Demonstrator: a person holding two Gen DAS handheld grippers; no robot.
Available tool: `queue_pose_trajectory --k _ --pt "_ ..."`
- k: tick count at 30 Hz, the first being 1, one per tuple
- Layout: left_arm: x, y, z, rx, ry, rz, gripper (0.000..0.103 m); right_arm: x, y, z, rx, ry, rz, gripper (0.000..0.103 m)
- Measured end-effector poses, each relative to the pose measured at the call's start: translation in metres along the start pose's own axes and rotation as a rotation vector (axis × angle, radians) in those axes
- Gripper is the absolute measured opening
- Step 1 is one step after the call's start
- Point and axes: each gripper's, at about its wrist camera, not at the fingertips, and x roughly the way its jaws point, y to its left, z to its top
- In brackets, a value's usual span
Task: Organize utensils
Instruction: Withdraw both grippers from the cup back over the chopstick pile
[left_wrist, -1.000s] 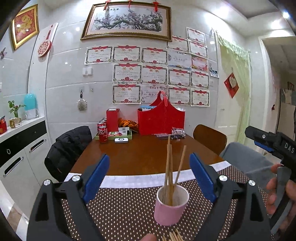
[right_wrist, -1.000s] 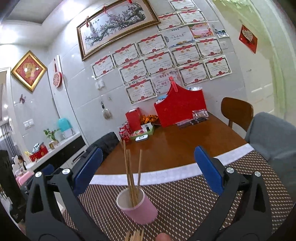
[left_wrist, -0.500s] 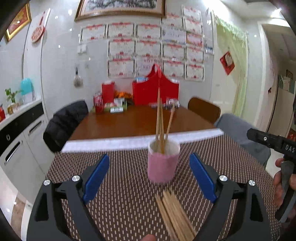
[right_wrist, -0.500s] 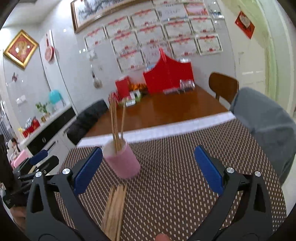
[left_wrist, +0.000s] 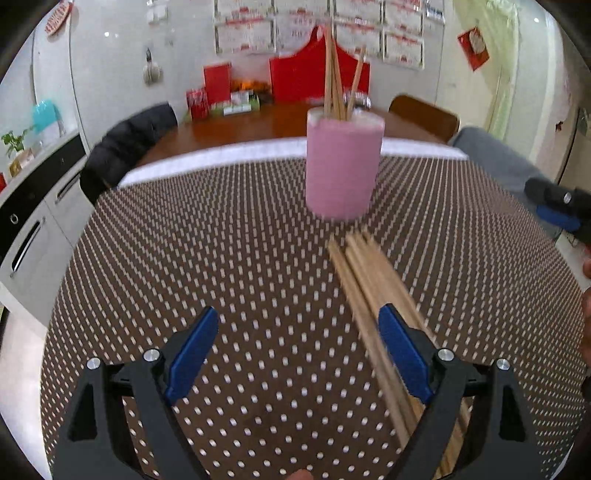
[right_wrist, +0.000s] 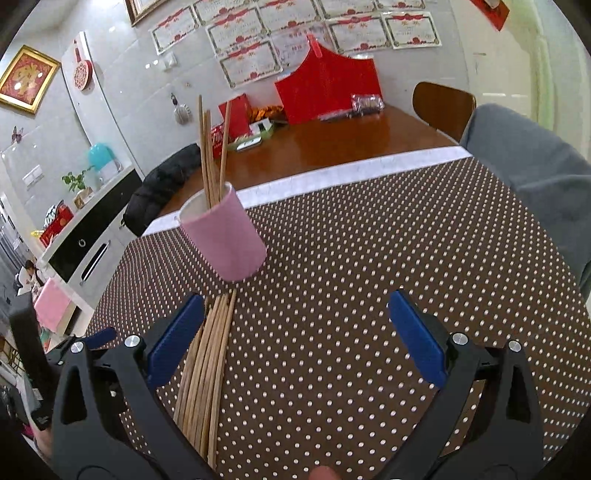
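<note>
A pink cup (left_wrist: 342, 162) (right_wrist: 224, 236) stands upright on the brown dotted tablecloth (left_wrist: 240, 266) with three wooden chopsticks (left_wrist: 334, 70) (right_wrist: 208, 147) sticking out of it. A loose bundle of several chopsticks (left_wrist: 369, 288) (right_wrist: 205, 362) lies flat on the cloth just in front of the cup. My left gripper (left_wrist: 297, 345) is open over the cloth, its right finger above the bundle. My right gripper (right_wrist: 295, 330) is open too, with the bundle under its left finger. Nothing sits between either pair of blue pads.
Beyond the cloth's white border the wooden table (right_wrist: 343, 144) carries a red box (right_wrist: 328, 88), cans and snacks by the wall. A wooden chair (right_wrist: 441, 103) and a grey-covered seat (right_wrist: 528, 166) stand at the right, a black jacket on a chair (right_wrist: 162, 188) at the left.
Both grippers have dropped and tipped down toward the cloth. The cup has risen in both views, and the bundle lying in front of it now shows at length. Both pairs of jaws stay equally wide.
</note>
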Motion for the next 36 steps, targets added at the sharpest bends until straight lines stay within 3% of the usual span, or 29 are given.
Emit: queue_pose_trajectory --k 8,17,22,25,36 --pt "0.024 -0.014 -0.024 0.040 0.097 -0.002 0.087 0.008 0.001 -0.010 -0.002 0.040 0.000 0.098" --pt "0.025 -0.016 -0.019 0.033 0.094 0.013 0.087 0.012 0.003 -0.016 -0.020 0.068 -0.006 0.098" --pt "0.035 -0.028 -0.013 0.064 0.092 0.072 0.088 0.018 0.012 -0.020 -0.051 0.100 -0.002 0.098" --pt "0.034 -0.024 -0.014 0.044 0.098 0.051 0.088 0.018 0.016 -0.024 -0.074 0.110 -0.013 0.098" --pt "0.036 -0.008 -0.014 0.018 0.099 0.028 0.088 0.050 0.072 -0.071 -0.372 0.300 -0.033 0.097"
